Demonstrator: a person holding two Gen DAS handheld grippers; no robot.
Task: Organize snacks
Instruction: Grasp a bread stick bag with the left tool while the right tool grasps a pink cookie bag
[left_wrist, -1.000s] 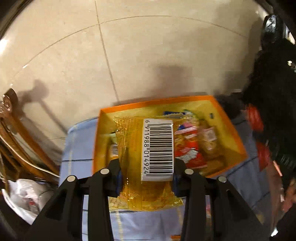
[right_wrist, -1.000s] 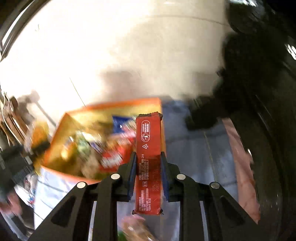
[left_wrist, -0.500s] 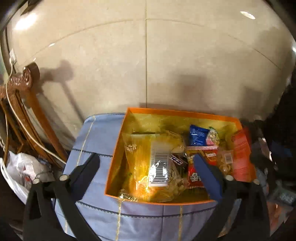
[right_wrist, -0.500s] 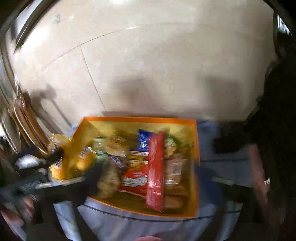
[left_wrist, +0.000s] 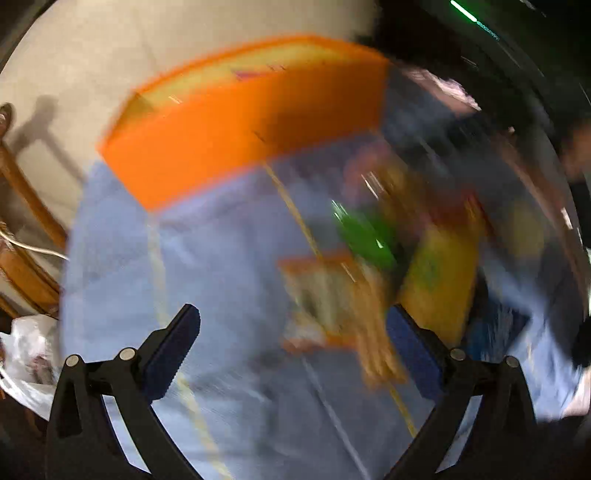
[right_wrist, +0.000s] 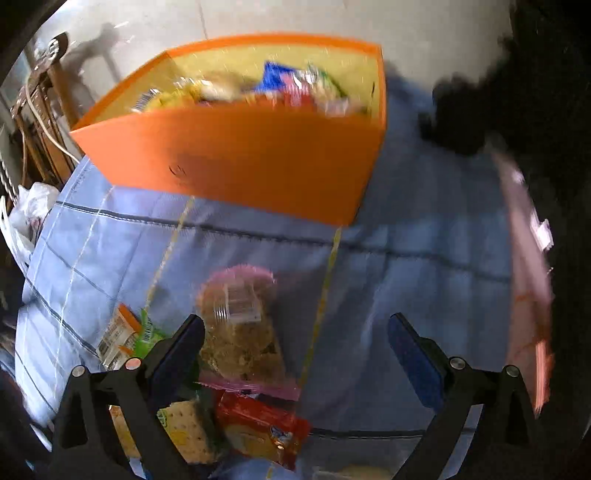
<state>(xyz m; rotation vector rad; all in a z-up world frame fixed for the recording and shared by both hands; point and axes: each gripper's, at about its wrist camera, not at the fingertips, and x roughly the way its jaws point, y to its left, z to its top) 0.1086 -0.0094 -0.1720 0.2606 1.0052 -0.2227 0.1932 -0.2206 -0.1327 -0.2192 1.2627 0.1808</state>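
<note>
The left tool has just been opening and stands released, its blue pads spread wide with nothing pressed between them; blurred snack packets lie on the blue cloth between and beyond the fingers. The right tool has likewise just been opening and is released — a clear packet with a pink edge holding brown biscuits sits just beside its left finger, not gripped.

The orange box stands in the upper middle of the right wrist view, its near wall facing the camera and its rim open at the top, with a jumble of packets heaped inside against the yellow lining. In the left wrist view the same box fills the upper left.

The surface, covered by a blue checked cloth, has open room at the right of the right wrist view, up to a pink strip along its edge. At the lower left lie a red packet, a pale cracker packet and a green-and-orange packet showing a barcode — no writing is readable through the blur.
</note>
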